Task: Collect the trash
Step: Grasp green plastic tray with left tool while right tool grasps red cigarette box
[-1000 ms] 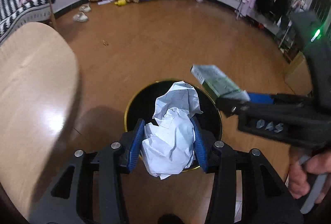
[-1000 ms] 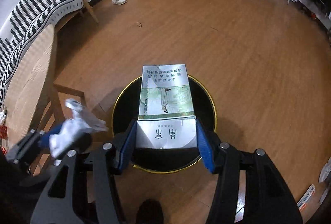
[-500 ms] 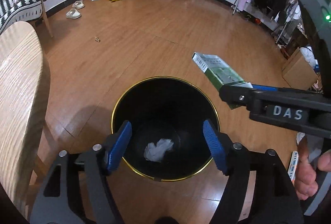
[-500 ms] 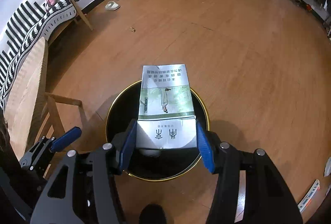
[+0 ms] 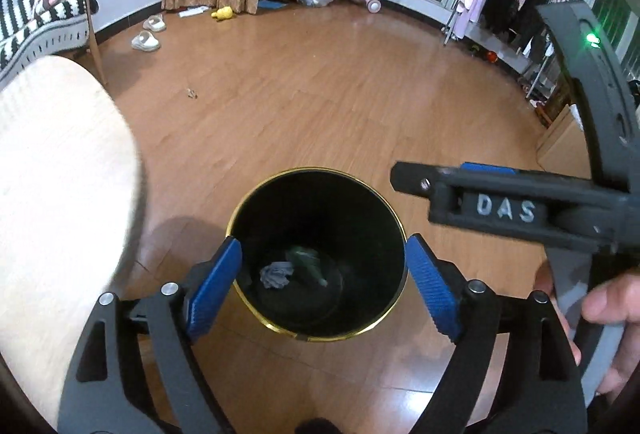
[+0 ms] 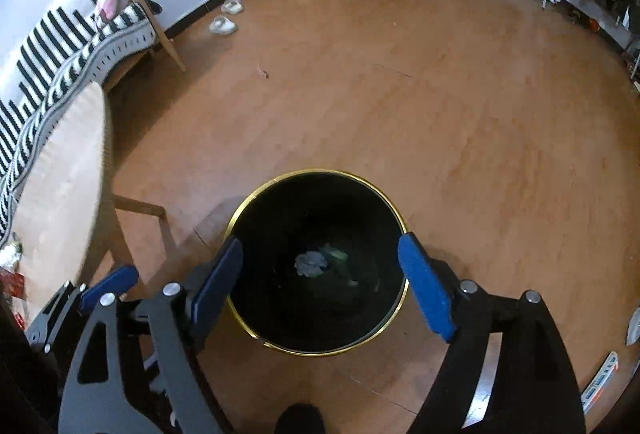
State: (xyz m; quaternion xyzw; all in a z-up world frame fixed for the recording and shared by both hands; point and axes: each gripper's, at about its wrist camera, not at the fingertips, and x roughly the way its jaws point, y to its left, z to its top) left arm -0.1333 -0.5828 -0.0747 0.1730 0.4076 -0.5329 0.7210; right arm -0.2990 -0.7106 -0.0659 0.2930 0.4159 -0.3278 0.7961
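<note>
Left wrist view: we hover our left hand-held gripper point(image 5: 320, 282) straight over the black bin point(image 5: 240, 222), fingers spread wide with nothing between them. Down at the bottom lies the crumpled paper point(image 5: 276, 275) touching the green carton point(image 5: 308, 266), so the trash sits inside the bin. Our right hand-held gripper point(image 6: 320, 282) comes in from the side in this view, and its own camera shows it parted and empty too, aimed down into the same opening. We judge both are poised above the rim so anything let go lands inside, not on the floor point(image 6: 440, 113). The wooden worktop point(image 5: 52, 193) stands just to our left.
</note>
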